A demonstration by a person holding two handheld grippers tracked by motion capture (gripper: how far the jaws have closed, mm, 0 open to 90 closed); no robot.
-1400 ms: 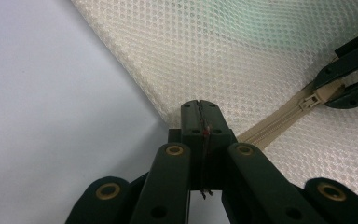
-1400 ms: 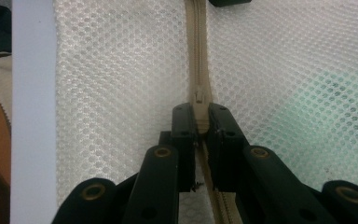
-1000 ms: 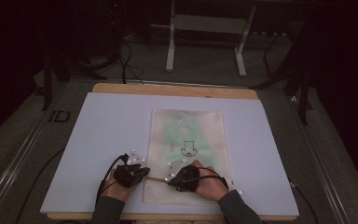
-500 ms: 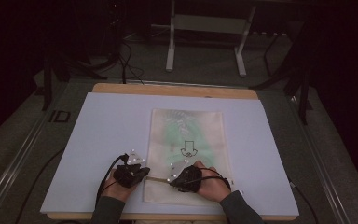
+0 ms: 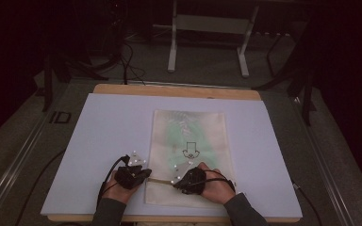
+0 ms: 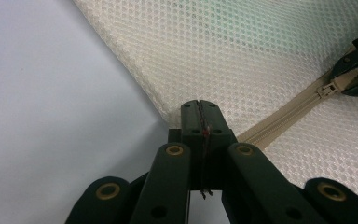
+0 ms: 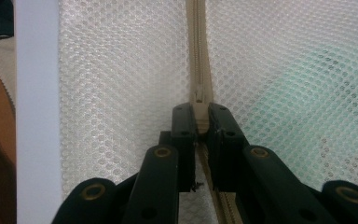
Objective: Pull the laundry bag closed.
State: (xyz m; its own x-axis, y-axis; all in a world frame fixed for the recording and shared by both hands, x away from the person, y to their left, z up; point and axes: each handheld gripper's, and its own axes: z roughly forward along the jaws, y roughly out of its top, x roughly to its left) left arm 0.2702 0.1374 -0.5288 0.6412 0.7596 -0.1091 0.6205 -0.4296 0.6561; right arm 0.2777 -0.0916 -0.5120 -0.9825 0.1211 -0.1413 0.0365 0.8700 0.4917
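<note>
A white mesh bag (image 5: 188, 136) with something green inside (image 5: 191, 129) lies flat on the pale board (image 5: 108, 132). Its beige zipper (image 5: 160, 180) runs across the near end. My left gripper (image 5: 146, 175) is shut on the bag's left edge at the zipper's end (image 6: 199, 109). My right gripper (image 5: 175, 181) is shut on the zipper pull (image 7: 200, 116), with the closed zipper (image 7: 196, 42) stretching ahead of it. In the left gripper view the zipper (image 6: 279, 119) leads to the right gripper (image 6: 356, 70) at the pull. The green shows through the mesh (image 7: 317, 93).
The board rests on a wooden table (image 5: 169, 89). A metal stand (image 5: 207, 42) and cables (image 5: 132, 61) are on the dark floor behind. Bare board lies left and right of the bag.
</note>
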